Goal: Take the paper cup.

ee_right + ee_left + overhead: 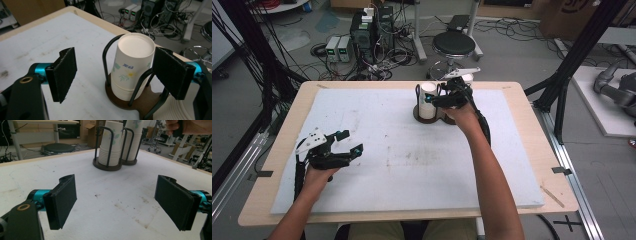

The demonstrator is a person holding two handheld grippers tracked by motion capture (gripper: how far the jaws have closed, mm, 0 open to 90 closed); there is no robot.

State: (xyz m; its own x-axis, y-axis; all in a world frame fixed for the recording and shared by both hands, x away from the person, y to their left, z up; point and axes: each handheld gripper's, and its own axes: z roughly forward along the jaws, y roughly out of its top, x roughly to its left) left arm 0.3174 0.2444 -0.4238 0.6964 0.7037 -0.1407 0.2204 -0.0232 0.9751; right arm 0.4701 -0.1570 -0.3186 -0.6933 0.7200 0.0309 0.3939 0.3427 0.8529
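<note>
Two stacks of upside-down white paper cups stand in a dark wire holder (pixel 419 114) at the far middle of the table. My right gripper (pixel 436 97) hovers over the left stack (pixel 429 95). In the right gripper view this printed stack (pixel 132 62) sits between the jaws of that gripper (pixel 115 60); the right pad (pixel 172 75) is close beside it and the left pad (pixel 63 73) stands well apart. My left gripper (pixel 352 141) rests open near the table's left side, nothing between its jaws (pixel 115 195). From there both stacks (pixel 108 145) show ahead.
A white foam mat (pixel 402 165) covers the wooden table (pixel 287 125). The second cup stack (pixel 175 110) sits close by the right jaw. Behind the table are a black stool (pixel 454 44), power supplies (pixel 338 48) and tangled cables. Black frame posts (pixel 562 95) flank the table.
</note>
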